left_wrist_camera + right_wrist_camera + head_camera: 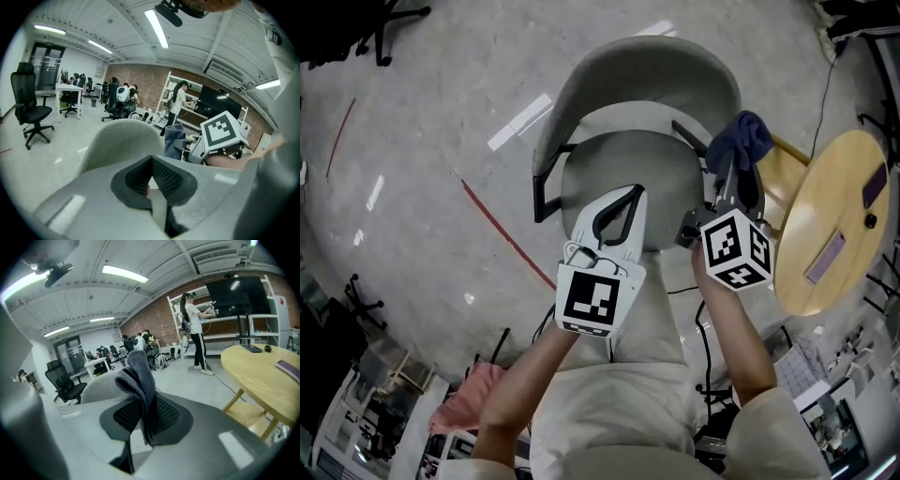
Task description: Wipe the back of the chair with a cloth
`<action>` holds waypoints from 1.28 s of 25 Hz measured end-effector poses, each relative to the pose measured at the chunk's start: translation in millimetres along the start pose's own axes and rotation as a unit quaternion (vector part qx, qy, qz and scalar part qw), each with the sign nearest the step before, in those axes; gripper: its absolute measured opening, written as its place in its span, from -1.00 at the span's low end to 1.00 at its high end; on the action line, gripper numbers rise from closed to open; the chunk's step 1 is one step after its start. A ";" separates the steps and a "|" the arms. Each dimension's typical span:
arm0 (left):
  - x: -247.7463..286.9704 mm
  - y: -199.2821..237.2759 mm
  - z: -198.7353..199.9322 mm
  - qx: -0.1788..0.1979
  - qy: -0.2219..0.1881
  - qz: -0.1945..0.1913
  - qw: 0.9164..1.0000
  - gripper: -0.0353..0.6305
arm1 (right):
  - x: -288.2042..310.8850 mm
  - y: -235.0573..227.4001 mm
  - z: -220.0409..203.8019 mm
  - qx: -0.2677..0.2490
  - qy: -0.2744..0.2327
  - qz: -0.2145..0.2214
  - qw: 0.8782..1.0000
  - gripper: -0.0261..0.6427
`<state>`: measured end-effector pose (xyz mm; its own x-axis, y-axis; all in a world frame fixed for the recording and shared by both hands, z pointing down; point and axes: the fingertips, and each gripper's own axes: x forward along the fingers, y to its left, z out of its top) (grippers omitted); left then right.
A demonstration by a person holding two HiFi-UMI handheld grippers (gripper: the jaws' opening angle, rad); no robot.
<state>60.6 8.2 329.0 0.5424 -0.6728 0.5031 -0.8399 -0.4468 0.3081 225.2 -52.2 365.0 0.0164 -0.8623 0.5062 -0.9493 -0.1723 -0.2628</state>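
cloth (140,376), dark blue, folded, clamped in right tongs (145,420), left tongs (151,174) together, curved grey chair (122,140) beyond

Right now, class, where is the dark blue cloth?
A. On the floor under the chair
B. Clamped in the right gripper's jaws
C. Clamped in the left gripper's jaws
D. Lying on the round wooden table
B: in the right gripper view, the dark blue cloth stands pinched between the jaws of the right gripper, while the left gripper has its jaws together on nothing.
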 end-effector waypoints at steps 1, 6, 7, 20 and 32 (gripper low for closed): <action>3.0 1.9 1.9 0.000 -0.001 0.000 1.000 -0.89 | 3.3 1.7 -0.5 -0.003 0.000 0.003 1.000 -0.71; 14.1 7.7 10.7 0.001 -0.009 0.004 1.000 -0.89 | 18.6 -0.5 -0.8 -0.017 -0.004 0.011 1.000 -0.71; 15.6 8.7 11.1 0.000 -0.009 0.005 1.000 -0.89 | 21.2 -2.3 -0.6 -0.019 -0.005 0.010 1.000 -0.71; 22.8 24.2 3.0 -0.020 -0.002 0.027 0.999 -0.89 | 58.7 17.3 -2.4 -0.049 0.001 0.050 0.998 -0.71; 15.2 48.4 -1.8 -0.028 -0.005 0.042 0.999 -0.89 | 82.0 70.1 -8.1 -0.088 0.010 0.115 0.989 -0.71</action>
<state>28.1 -22.6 353.0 0.4701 -0.7120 0.5216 -0.8819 -0.3549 0.3104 157.5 -131.2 394.7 -0.2121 -0.8585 0.4669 -0.9671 0.1158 -0.2264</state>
